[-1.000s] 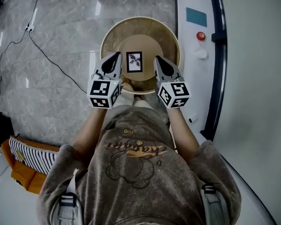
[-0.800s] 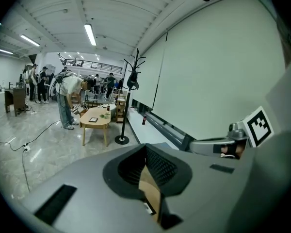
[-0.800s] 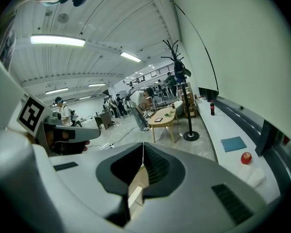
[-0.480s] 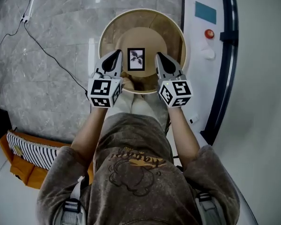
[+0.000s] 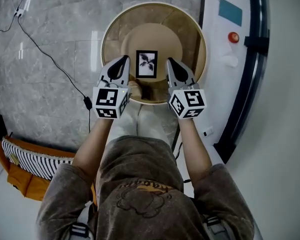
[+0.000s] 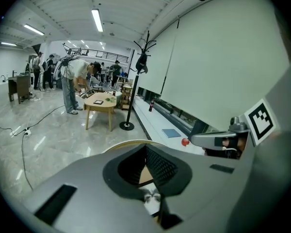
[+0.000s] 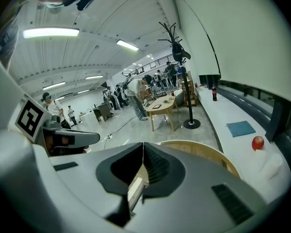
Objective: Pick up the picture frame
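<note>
Though shut, two tools (image 5: 124, 59) (image 5: 169, 61), one frame (image 5: 146, 63).

This is a big open indoor hall used as a shared workspace, something like a lab or demonstration floor. In the left gripper view an arched white ceiling (image 6: 131, 6) with long strip lights (image 6: 97, 20) spans the top. At centre left several people (image 6: 70, 81) stand or bend over a low wooden table (image 6: 101, 102), near a tall black coat stand (image 6: 135, 86). In the head view, polished grey stone floor (image 5: 50, 14) fills the upper left, with a black cable (image 5: 50, 58) trailing across it. At top centre a round wooden table (image 5: 120, 34) stands beside a white curved platform (image 5: 215, 94) on the right.
</note>
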`<state>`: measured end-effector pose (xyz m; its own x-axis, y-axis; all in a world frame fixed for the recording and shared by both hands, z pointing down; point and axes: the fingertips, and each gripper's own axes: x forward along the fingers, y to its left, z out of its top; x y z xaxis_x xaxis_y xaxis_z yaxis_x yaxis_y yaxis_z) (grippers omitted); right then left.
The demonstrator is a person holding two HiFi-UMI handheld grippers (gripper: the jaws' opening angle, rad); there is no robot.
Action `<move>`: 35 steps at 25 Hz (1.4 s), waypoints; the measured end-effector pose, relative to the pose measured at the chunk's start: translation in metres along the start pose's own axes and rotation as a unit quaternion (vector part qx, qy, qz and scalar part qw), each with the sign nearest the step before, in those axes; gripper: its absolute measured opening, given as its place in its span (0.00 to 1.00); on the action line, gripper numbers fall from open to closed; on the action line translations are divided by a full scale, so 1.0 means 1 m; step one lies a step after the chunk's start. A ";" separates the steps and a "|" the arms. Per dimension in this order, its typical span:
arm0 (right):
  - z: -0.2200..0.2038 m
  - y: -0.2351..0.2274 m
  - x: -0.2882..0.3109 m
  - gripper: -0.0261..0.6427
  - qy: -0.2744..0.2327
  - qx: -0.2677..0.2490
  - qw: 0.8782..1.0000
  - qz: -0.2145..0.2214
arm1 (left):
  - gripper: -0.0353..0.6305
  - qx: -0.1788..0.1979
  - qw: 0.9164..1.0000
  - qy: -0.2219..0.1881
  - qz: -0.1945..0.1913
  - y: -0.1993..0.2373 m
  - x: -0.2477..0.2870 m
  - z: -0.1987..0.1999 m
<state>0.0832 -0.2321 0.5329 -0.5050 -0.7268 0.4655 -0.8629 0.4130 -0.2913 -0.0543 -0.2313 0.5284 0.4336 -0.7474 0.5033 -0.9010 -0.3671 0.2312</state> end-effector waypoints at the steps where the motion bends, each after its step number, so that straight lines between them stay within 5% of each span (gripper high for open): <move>1: -0.006 -0.002 0.005 0.07 0.004 0.001 1.000 -0.001 | 0.08 -0.001 1.000 0.003 -0.001 0.002 0.005 -0.007; 13: -0.076 -0.025 0.047 0.07 0.029 0.023 0.999 -0.008 | 0.08 -0.014 1.000 0.025 -0.006 0.018 0.056 -0.077; 22: -0.099 -0.038 0.057 0.07 0.042 0.024 0.999 -0.016 | 0.09 -0.039 0.999 0.030 -0.007 0.024 0.073 -0.095; 24: -0.101 -0.038 0.057 0.08 0.044 0.025 0.999 -0.013 | 0.18 -0.046 0.998 0.035 -0.012 0.022 0.074 -0.098; 29: -0.103 -0.033 0.065 0.41 0.051 0.032 0.998 0.006 | 0.36 -0.050 0.998 0.047 -0.011 0.022 0.077 -0.105; 35: -0.110 -0.031 0.069 0.42 0.059 0.029 0.998 0.008 | 0.36 -0.051 0.997 0.065 -0.007 0.023 0.078 -0.119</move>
<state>0.0731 -0.2343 0.6656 -0.5202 -0.6492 0.5550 -0.8540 0.3887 -0.3458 -0.0425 -0.2326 0.6722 0.4463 -0.6620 0.6022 -0.8946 -0.3135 0.3184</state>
